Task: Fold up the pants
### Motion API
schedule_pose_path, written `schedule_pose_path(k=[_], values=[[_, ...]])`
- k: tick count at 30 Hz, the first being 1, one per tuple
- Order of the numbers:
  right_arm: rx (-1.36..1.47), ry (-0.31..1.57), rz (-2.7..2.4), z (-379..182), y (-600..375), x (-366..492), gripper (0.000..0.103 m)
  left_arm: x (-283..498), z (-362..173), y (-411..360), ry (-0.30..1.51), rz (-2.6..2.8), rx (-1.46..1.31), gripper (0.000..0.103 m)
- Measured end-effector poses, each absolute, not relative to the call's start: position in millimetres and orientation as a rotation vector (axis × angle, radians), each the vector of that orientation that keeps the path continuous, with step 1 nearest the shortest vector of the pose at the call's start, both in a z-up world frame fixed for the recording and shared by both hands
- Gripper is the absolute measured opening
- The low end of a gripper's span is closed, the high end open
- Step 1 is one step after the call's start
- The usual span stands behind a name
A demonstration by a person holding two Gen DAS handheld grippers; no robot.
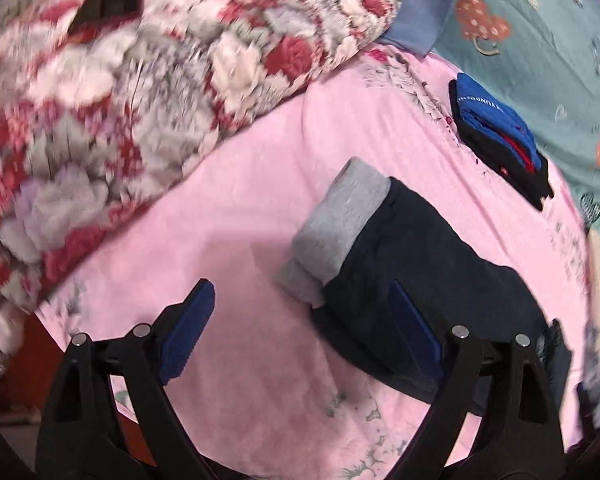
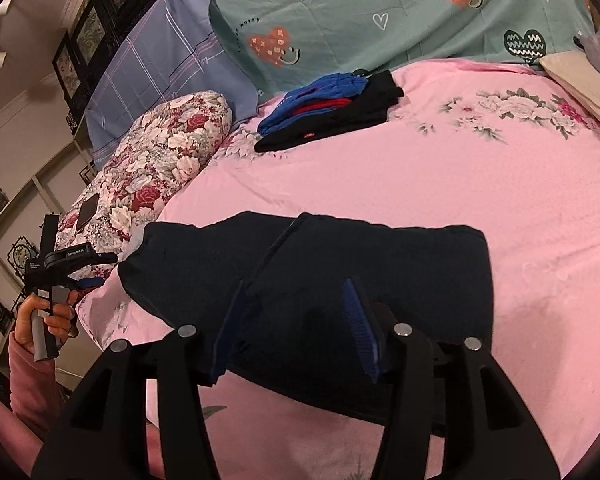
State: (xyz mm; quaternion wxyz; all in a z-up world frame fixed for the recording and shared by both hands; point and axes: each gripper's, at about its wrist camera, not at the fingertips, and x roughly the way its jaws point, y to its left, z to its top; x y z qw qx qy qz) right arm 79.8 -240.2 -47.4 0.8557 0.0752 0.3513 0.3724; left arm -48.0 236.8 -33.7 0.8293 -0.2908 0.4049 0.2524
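Pink bedsheet [image 2: 440, 184] carries my dark folded pants [image 2: 340, 280], well clear of the blue-black clothes pile [image 2: 332, 108]. My right gripper [image 2: 296, 328] and left gripper [image 1: 300, 328] both gape, empty; a careless brush risks springing the grey cuffs [image 1: 336, 232] loose.

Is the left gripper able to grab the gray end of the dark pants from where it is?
Probably yes. The left gripper is open, and the gray cuff of the dark pants lies just ahead on the pink bedsheet, with nothing in between.
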Motion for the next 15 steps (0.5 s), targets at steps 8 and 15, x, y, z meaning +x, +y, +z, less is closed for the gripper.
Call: schedule_pose_path(k=[8, 15], values=[[0.179, 0.805, 0.808, -65.0, -230.7, 86.4, 0.052, -42.6, -47.6, 231.4, 0.886, 0.381, -0.755, 0.088], [0.209, 0.833, 0.805, -71.1, -235.5, 86.3, 0.052, -18.7, -65.7, 234.1, 0.916, 0.31, -0.833, 0.071]])
